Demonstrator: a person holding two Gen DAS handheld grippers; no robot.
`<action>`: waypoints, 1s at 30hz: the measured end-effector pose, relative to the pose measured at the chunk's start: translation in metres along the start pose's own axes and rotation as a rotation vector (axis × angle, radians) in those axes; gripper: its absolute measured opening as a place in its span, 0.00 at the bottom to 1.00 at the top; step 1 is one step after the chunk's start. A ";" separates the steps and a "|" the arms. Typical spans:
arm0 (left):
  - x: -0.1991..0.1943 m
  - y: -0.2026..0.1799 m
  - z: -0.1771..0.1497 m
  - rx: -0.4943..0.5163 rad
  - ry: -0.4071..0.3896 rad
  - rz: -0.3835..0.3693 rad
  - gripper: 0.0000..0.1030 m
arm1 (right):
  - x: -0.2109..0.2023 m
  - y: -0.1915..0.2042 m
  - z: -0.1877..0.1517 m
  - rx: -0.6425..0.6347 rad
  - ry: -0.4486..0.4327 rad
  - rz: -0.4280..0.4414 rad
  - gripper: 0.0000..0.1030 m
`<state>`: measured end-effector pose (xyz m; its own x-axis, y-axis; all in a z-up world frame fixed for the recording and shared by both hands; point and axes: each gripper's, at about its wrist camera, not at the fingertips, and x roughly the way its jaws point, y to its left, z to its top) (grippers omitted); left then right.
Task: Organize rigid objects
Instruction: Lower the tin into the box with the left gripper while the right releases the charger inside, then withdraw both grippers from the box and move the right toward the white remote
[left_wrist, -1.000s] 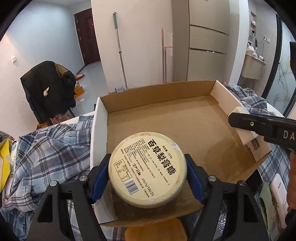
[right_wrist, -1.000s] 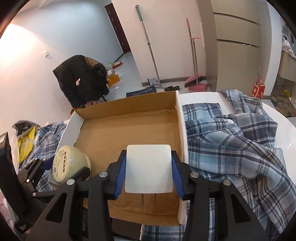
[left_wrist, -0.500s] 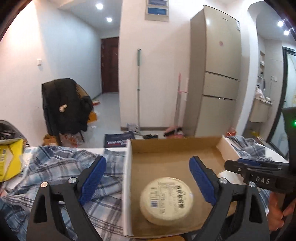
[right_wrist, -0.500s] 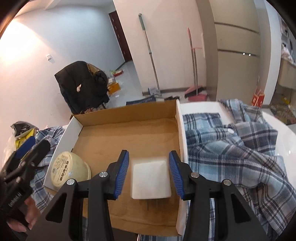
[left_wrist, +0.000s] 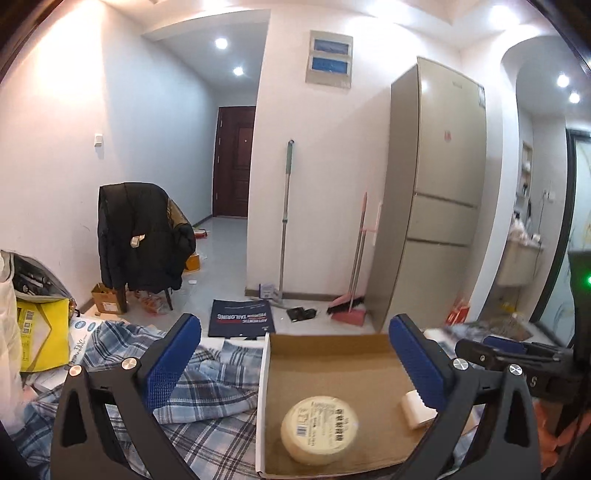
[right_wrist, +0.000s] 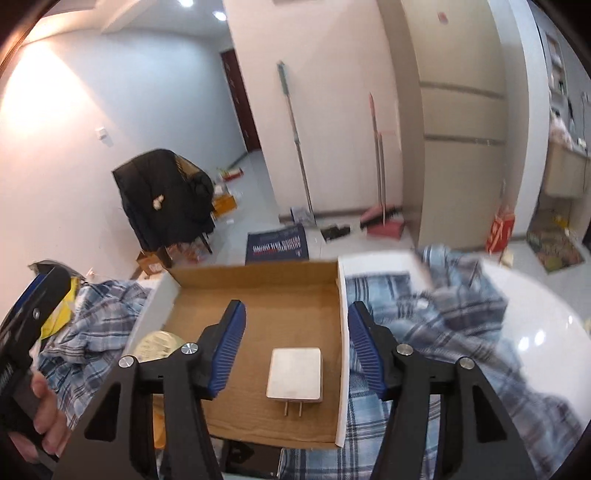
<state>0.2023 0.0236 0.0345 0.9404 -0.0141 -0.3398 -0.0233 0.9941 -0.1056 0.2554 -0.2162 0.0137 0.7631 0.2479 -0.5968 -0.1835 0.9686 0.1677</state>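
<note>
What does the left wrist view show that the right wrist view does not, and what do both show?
Only the left wrist view: the printed label on the round tin's lid and a yellow bag on the left.
Only the right wrist view: the white charger's two metal prongs and a hand gripping the left gripper's handle.
Both: the cardboard box holding tin and charger, the plaid shirt, and jaws clear of everything; the right gripper's are opening.
</note>
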 end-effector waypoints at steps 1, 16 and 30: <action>-0.010 0.001 0.006 -0.011 -0.010 -0.007 1.00 | -0.009 0.003 0.002 -0.009 -0.021 0.000 0.63; -0.148 -0.016 0.001 0.051 -0.139 -0.025 1.00 | -0.158 0.010 -0.023 -0.043 -0.215 0.119 1.00; -0.164 -0.027 -0.059 0.037 -0.074 -0.012 1.00 | -0.152 -0.024 -0.090 -0.042 -0.146 -0.011 1.00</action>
<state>0.0282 -0.0076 0.0377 0.9632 -0.0195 -0.2682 -0.0003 0.9973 -0.0739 0.0883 -0.2752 0.0298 0.8465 0.2351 -0.4776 -0.1980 0.9719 0.1274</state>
